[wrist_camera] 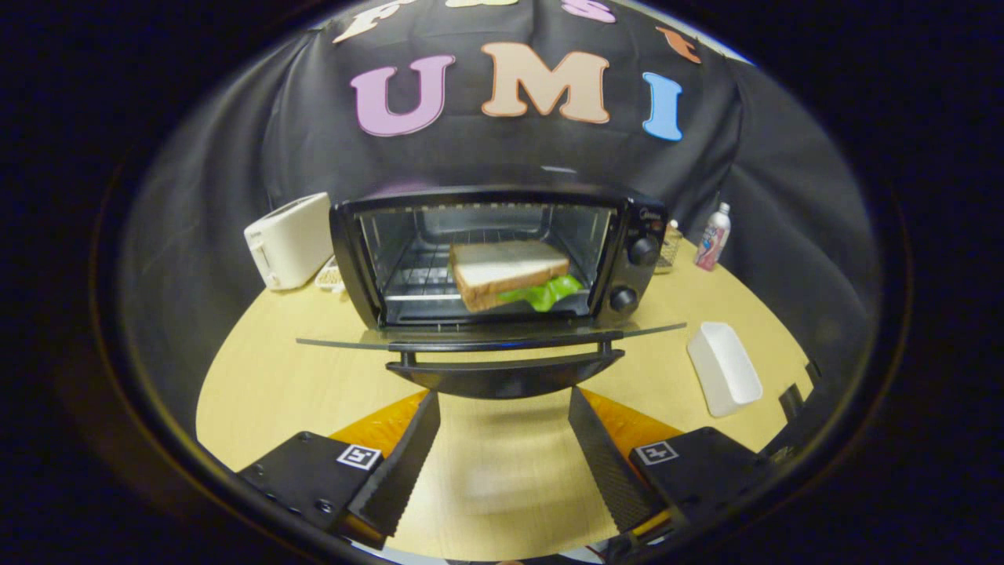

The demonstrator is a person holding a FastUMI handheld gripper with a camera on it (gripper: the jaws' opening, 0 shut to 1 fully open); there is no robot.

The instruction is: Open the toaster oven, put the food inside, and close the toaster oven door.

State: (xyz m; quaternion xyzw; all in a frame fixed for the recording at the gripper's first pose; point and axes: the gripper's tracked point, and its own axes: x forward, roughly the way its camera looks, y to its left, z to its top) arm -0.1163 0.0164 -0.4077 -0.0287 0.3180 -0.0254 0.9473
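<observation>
The hand-held gripper (502, 408) sits low over the desk (259, 384), its two fingers (408, 463) spread wide apart with nothing between them, just bare wood. Right ahead of the fingertips is the handle (506, 375) of the toaster oven door (486, 339), and that door is dropped all the way down, lying flat and level out toward the gripper. The tips are close under the handle's front edge, though I can't tell whether they touch it.

Beyond the door, the toaster oven (502, 255) stands wide open, and there's the food: a sandwich (510, 273) resting on the wire rack inside, toward the right of the cavity, white bread on top, green lettuce poking out at its right front corner. Two knobs (634, 275) stack up on the oven's right panel.

Left of the oven, a white toaster (289, 239) stands on the desk. Off to the right, a white tray (724, 367) lies near the door's end, and a small bottle (714, 237) stands farther back.
</observation>
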